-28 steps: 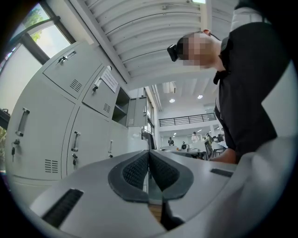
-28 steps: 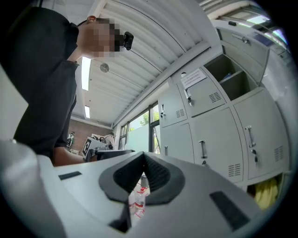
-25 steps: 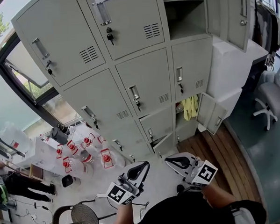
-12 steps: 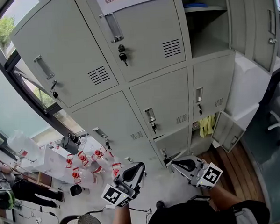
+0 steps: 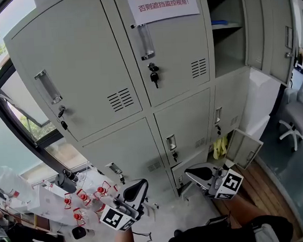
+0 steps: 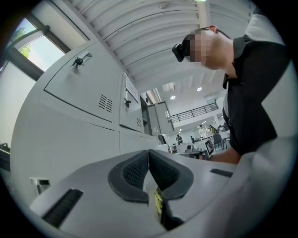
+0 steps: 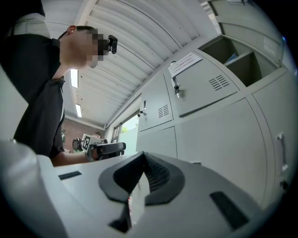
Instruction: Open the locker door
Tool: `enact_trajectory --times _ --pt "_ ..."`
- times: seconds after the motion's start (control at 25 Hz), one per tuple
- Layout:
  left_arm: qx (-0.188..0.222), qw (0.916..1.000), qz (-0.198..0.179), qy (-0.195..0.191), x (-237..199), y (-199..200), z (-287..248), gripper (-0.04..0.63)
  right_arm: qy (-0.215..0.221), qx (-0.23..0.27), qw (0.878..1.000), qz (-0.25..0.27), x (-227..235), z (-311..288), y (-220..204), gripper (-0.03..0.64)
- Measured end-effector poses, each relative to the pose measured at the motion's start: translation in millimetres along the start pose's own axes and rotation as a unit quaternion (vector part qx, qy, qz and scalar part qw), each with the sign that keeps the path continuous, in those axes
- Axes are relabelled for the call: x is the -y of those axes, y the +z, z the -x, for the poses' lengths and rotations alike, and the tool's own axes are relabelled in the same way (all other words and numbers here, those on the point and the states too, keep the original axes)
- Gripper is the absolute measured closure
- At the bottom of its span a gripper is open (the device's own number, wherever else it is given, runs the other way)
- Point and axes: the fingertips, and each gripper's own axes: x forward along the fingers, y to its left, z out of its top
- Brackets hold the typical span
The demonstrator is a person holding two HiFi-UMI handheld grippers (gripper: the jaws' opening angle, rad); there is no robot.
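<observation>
A wall of grey lockers (image 5: 127,139) fills the head view. The upper middle door (image 5: 173,51) is closed, with a paper notice, a vertical handle (image 5: 145,41) and a key in its lock (image 5: 152,74). The same door shows in the right gripper view (image 7: 200,88). My left gripper (image 5: 142,183) is held low in front of the bottom row, shut and empty. My right gripper (image 5: 187,173) is beside it, also shut and empty, well short of any door. In their own views the left gripper (image 6: 148,151) and the right gripper (image 7: 143,154) have their pads pressed together.
An upper right locker (image 5: 228,38) stands open, its door (image 5: 268,31) swung out. A low compartment holds a yellow cloth (image 5: 217,147) behind an open door (image 5: 242,149). Red-capped bottles (image 5: 84,197) stand at the lower left. An office chair (image 5: 293,116) is at the right.
The head view has tilted upward and come closer to the lockers, so the noticed upper door now fills the middle. Both grippers stay low and shut.
</observation>
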Motion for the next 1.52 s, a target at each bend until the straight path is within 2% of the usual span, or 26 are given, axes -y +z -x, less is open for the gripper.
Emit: enact_trajectory --times 0.16,0.36,0.44,0.52,0.6,0.68,0.76,0.84,0.92,1.12,1.28,1.4,1.52 --pt "-0.003 0.9996 -0.023 0.019 -32 25 -10 0.578 0.002 -0.006 0.999 0.041 30 -10 40 0.606" --pt "0.033 0.9989 0.010 0.032 -56 77 -32 0.578 0.006 0.004 0.994 0.106 68 -13 105 0.604" --pt "0.040 0.9985 0.014 0.035 -61 96 -38 0.578 0.004 0.012 0.994 0.112 83 -15 132 0.604" --pt "0.038 0.9988 -0.004 0.032 -63 117 -45 0.578 -0.001 0.038 0.994 0.098 100 -20 164 0.605" --pt "0.031 0.9984 -0.039 0.026 -63 137 -55 0.578 -0.016 0.069 0.993 0.090 120 -25 192 0.604" --pt "0.024 0.9970 -0.071 0.022 -63 154 -64 0.578 -0.034 0.080 0.991 0.103 137 -30 213 0.604" --pt "0.027 0.9965 -0.076 0.020 -63 172 -72 0.578 -0.038 0.082 0.987 0.133 146 -37 236 0.604" --pt "0.035 0.9974 -0.059 0.020 -66 188 -77 0.578 -0.032 0.082 0.983 0.161 149 -48 257 0.604" --pt "0.034 0.9982 -0.044 0.024 -70 200 -84 0.578 -0.022 0.076 0.980 0.181 148 -61 277 0.604" --pt "0.046 0.9966 -0.054 0.042 -84 238 -100 0.578 0.006 0.056 0.977 0.207 136 -98 316 0.604" --pt "0.058 0.9975 -0.031 0.026 -87 254 -113 0.578 0.015 0.028 0.973 0.229 133 -129 333 0.591" --pt "0.054 0.9973 -0.040 0.030 -90 260 -117 0.577 0.015 -0.002 0.974 0.227 136 -150 335 0.539" --pt "0.055 0.9971 -0.042 0.030 -91 265 -119 0.577 0.010 -0.028 0.977 0.209 140 -165 333 0.520"
